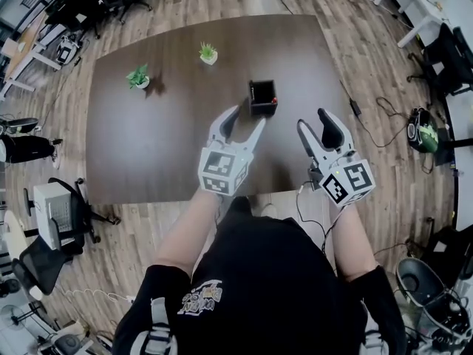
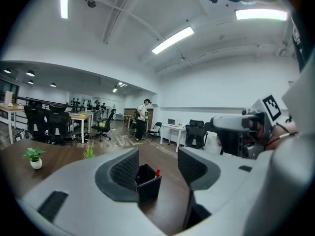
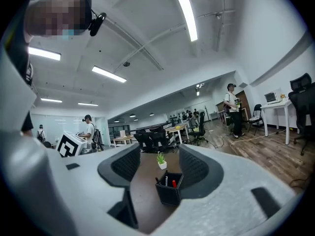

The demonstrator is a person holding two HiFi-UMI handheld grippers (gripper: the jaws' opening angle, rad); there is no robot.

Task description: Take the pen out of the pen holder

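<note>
A black square pen holder stands on the dark brown table, with a red-capped pen at its right side. My left gripper hovers open just short of the holder, nothing between its jaws. To the right, my right gripper is open too, held near the table's right edge. In the left gripper view the holder shows between the jaws with the red pen tip. The right gripper view shows the holder holding the red pen and other pens.
Two small potted plants stand on the far part of the table. Office chairs and cables lie on the wooden floor around it. A person stands far back in the office.
</note>
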